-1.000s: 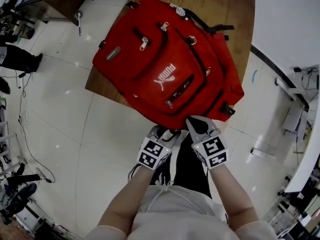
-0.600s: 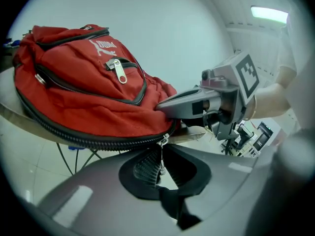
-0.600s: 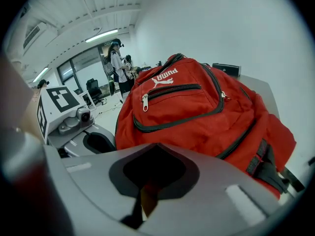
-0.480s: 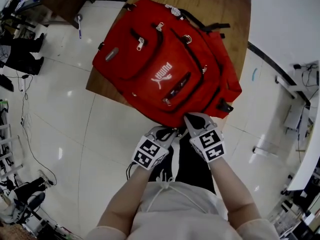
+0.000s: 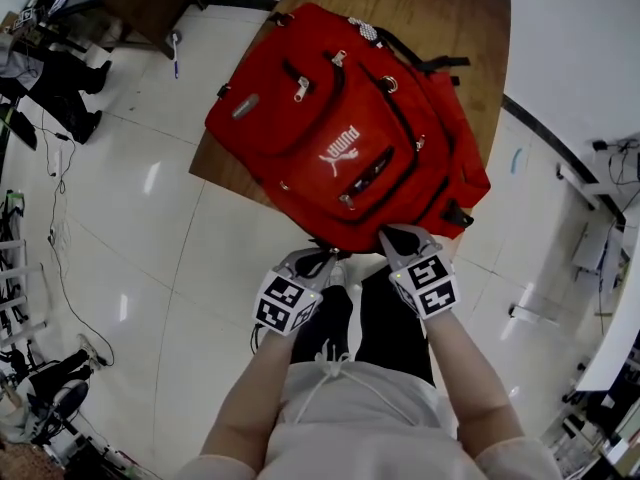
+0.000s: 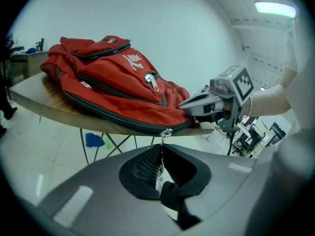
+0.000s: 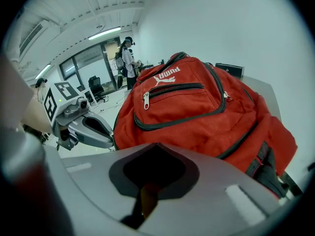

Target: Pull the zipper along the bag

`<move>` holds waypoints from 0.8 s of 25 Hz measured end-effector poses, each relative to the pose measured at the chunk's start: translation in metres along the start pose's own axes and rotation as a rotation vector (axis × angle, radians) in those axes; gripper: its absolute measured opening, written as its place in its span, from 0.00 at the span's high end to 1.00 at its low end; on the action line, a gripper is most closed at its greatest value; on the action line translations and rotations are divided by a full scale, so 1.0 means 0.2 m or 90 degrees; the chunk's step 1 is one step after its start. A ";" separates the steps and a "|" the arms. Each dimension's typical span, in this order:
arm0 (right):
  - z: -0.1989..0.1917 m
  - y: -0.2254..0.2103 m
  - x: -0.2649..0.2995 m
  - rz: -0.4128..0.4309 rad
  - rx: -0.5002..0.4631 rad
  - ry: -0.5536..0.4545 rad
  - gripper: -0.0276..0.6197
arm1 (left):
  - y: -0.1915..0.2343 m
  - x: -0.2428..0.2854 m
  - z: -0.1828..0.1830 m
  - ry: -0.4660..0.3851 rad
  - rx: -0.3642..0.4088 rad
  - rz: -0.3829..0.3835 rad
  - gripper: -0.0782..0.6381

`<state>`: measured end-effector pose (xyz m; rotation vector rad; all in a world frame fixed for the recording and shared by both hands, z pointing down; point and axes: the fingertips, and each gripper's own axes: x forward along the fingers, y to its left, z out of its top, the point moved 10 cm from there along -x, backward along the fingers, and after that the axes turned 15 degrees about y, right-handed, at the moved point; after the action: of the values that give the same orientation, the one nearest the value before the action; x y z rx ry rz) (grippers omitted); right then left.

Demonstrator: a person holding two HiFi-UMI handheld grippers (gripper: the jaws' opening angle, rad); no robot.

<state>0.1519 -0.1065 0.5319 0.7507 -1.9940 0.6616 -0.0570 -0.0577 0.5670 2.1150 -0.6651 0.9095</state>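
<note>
Bag (image 5: 300, 108): displaying white PUMA lettering (image 5: 343, 155).
Left gripper (image 5: 316, 261): pinching zipper pull (image 6: 162, 154), showing only in its own view.
Right gripper (image 5: 398, 236): clamping bag's edge.

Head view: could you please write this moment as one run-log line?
backpack on table | left gripper shut on zipper pull at near edge | right gripper pinching backpack beside it

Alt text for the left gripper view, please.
The left gripper is shut on a silver zipper pull hanging from the red backpack at the table edge. The right gripper pinches the backpack beside it.
</note>
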 end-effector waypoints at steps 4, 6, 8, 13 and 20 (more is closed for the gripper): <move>0.00 0.00 -0.01 0.001 0.002 0.003 0.95 | 0.05 -0.05 -0.02 -0.016 -0.007 0.031 0.86; 0.00 0.00 -0.01 0.002 0.003 0.005 0.95 | 0.07 -0.06 -0.02 -0.020 -0.009 0.035 0.87; 0.00 0.00 0.00 0.005 0.004 0.006 0.95 | 0.09 -0.07 -0.02 -0.027 -0.015 0.043 0.87; 0.00 0.00 0.00 0.007 0.004 0.007 0.95 | 0.18 -0.14 0.00 -0.045 -0.034 0.080 0.87; 0.00 -0.01 -0.01 0.005 -0.011 0.003 0.95 | 0.24 -0.18 0.03 -0.065 -0.054 0.113 0.86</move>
<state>0.1538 -0.1083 0.5303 0.7310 -1.9970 0.6490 -0.1101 -0.0860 0.5556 2.0617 -0.9395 0.8570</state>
